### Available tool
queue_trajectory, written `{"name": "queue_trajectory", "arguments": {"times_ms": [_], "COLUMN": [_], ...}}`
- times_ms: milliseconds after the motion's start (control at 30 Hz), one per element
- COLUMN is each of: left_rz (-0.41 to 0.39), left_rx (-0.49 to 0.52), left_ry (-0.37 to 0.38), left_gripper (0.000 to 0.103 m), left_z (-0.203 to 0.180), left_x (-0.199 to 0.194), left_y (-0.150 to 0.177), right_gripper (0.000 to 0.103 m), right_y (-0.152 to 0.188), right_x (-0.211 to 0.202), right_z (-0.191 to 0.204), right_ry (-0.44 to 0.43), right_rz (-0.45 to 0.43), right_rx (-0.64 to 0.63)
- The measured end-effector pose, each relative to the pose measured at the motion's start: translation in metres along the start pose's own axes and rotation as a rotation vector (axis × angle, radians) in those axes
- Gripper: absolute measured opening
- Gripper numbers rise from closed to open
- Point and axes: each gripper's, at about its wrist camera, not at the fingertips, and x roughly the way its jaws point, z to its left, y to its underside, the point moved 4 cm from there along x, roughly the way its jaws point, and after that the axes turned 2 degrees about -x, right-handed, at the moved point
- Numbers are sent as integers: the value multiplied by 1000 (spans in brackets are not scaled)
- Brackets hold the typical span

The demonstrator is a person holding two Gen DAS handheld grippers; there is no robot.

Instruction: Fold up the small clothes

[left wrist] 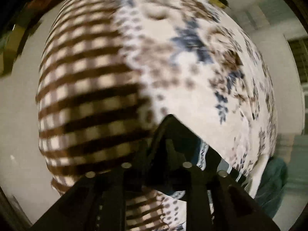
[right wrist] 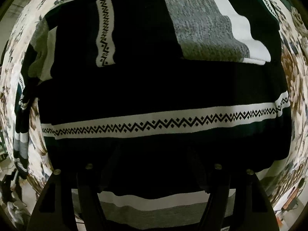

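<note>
A dark sweater with white zigzag bands, grey and white blocks lies spread on a flower-print cloth. My right gripper sits low over its lower part; the dark fingers blend into the dark knit, so I cannot tell how the jaws stand. In the left wrist view, blurred by motion, my left gripper is close over a dark corner of the sweater near the fingertips; whether it grips it is unclear. The flower-print cloth and a brown checked cloth lie beyond.
The cloths cover a pale table. A teal fabric item lies at the right edge in the left wrist view. Room clutter shows at the lower left and lower right in the right wrist view.
</note>
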Motion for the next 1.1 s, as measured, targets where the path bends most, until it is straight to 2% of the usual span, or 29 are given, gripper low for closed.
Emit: {"name": "queue_trajectory", "arguments": {"times_ms": [67,100,133,233,333,367,400,433,467,533,733,800,867,967,1100], "left_rz": [14,22,36,63,26,4,-39,-50,-61,-131,-227,-238,-239,-209,-118], "left_rx": [-71,-110,-162,-215,-162,-137,-82,-41,6,103,375,473,571,726,913], "left_ry": [46,84,145,200,125,101,74,60,46,23,-18,-11,-10,27,109], "left_gripper": [63,65,65,65,63,53,34,7,7,7,7,7,7,7,7], "left_z": [15,19,21,13,-7,-13,-26,-35,-46,-71,-163,-198,-232,-293,-370], "left_x": [2,3,9,28,39,39,35,34,33,19,-1,-5,-7,-1,18], "left_y": [15,23,31,40,37,36,34,32,31,30,45,64,90,149,262], "right_gripper": [73,73,73,73,73,73,73,73,75,89,91,91,91,91,91], "right_y": [1,1,1,3,-7,-11,-14,-22,-28,-41,-86,-97,-102,-105,-108], "right_x": [-2,-1,2,11,1,0,-3,-9,-11,-17,-20,-19,-18,-28,-39], "right_z": [-6,-7,-8,-5,-11,-11,-11,-3,-3,-6,-21,-33,-51,-83,-132], "right_ry": [1,1,-2,-5,7,28,58,88,123,165,223,212,184,140,90], "right_rz": [-5,-6,-7,-10,-21,-37,-56,-73,-94,-138,-240,-252,-253,-247,-239], "right_rx": [-4,-2,5,29,42,40,37,34,29,37,35,36,48,69,106]}}
